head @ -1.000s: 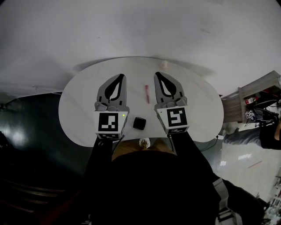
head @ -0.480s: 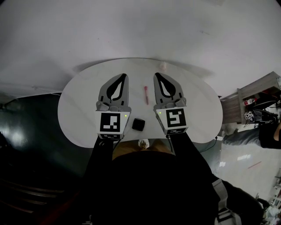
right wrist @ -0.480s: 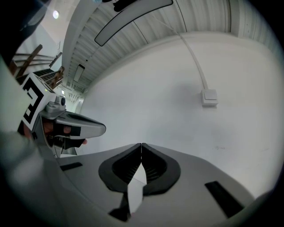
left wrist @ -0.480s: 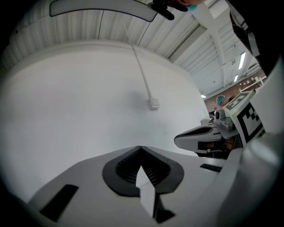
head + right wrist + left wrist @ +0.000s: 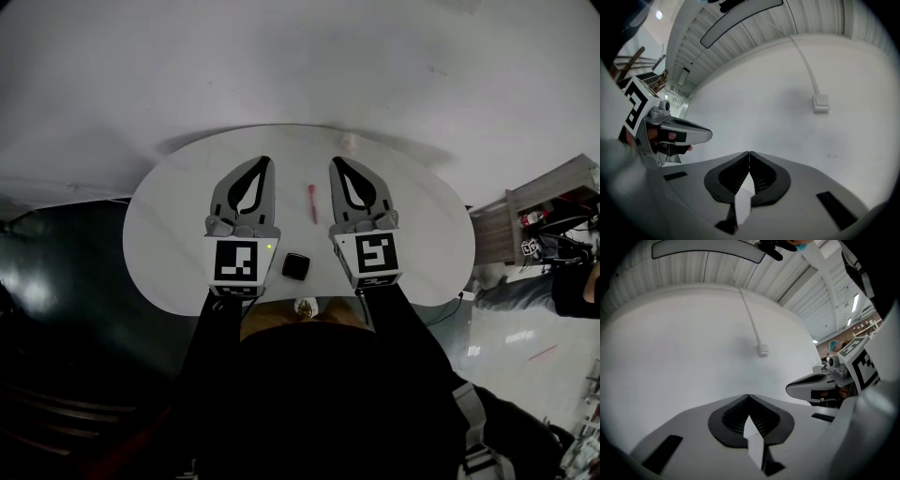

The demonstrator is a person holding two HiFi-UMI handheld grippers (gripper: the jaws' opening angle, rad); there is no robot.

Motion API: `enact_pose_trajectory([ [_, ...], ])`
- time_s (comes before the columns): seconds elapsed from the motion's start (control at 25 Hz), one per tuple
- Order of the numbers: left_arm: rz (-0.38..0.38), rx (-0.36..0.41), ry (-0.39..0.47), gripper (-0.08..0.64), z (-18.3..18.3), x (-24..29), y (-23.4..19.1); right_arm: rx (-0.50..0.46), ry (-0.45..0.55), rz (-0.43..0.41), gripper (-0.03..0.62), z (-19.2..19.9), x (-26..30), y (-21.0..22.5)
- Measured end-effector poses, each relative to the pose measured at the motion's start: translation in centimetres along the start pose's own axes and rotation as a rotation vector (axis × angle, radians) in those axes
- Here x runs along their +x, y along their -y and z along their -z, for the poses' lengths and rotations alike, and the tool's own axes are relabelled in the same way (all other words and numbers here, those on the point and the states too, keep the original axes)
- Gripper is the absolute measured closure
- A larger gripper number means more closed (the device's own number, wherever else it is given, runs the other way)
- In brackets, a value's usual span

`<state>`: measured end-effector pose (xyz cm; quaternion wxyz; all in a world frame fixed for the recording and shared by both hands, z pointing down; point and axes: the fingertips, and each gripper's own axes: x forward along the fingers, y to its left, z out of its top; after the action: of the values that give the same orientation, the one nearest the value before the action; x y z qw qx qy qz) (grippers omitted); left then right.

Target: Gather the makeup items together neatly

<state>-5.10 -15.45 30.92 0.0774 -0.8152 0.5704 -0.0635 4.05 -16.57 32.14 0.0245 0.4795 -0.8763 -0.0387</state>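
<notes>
Across the centre of the frame, a smooth white oval bench (image 5: 159, 225) spreads under the left claw (image 5: 264, 162) and right claw (image 5: 335, 160), both pinched shut on nothing. Between them at lower centre sits a glossy black square compact (image 5: 297, 266). Above it a slim pink stick (image 5: 313, 202) lies lengthwise up the frame, slightly nearer the right claw.

On the white oval bench (image 5: 159, 234), a pink stick (image 5: 313, 201) and a black square compact (image 5: 297, 266) lie between the left gripper (image 5: 265, 162) and the right gripper (image 5: 335, 160). The outer sides are free. A small pale jar (image 5: 350, 141) stands at the far edge.
</notes>
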Motion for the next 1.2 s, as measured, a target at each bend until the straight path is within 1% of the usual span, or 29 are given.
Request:
enact_pose_trajectory([
  [0.12, -0.004, -0.006, 0.002, 0.546, 0.1, 0.1, -0.2, -0.012, -0.002, -0.001, 0.565, 0.1, 0.1, 0.0],
  [0.52, 0.0, -0.002, -0.002, 0.546, 0.6, 0.1, -0.3, 0.007, -0.01, 0.008, 0.565, 0.3, 0.1, 0.0],
  [0.68, 0.0, -0.007, -0.017, 0.546, 1.3, -0.1, -0.7, -0.031, -0.031, 0.013, 0.565, 1.3, 0.1, 0.0],
  [0.76, 0.006, -0.009, -0.024, 0.546, 1.7, -0.3, -0.7, -0.042, -0.037, 0.02, 0.565, 1.6, 0.0, 0.0],
  [1.04, 0.045, -0.033, -0.057, 0.546, 3.1, -1.7, -1.0, -0.021, -0.087, 0.058, 0.565, 2.8, -0.7, -1.1],
  [1.12, 0.062, -0.029, -0.061, 0.546, 3.3, -2.2, -1.1, -0.012, -0.1, 0.037, 0.565, 3.1, -0.8, -1.9],
  [1.2, 0.081, -0.029, -0.069, 0.546, 3.5, -2.7, -1.2, 0.009, -0.142, -0.045, 0.564, 4.1, -0.5, -3.5],
])
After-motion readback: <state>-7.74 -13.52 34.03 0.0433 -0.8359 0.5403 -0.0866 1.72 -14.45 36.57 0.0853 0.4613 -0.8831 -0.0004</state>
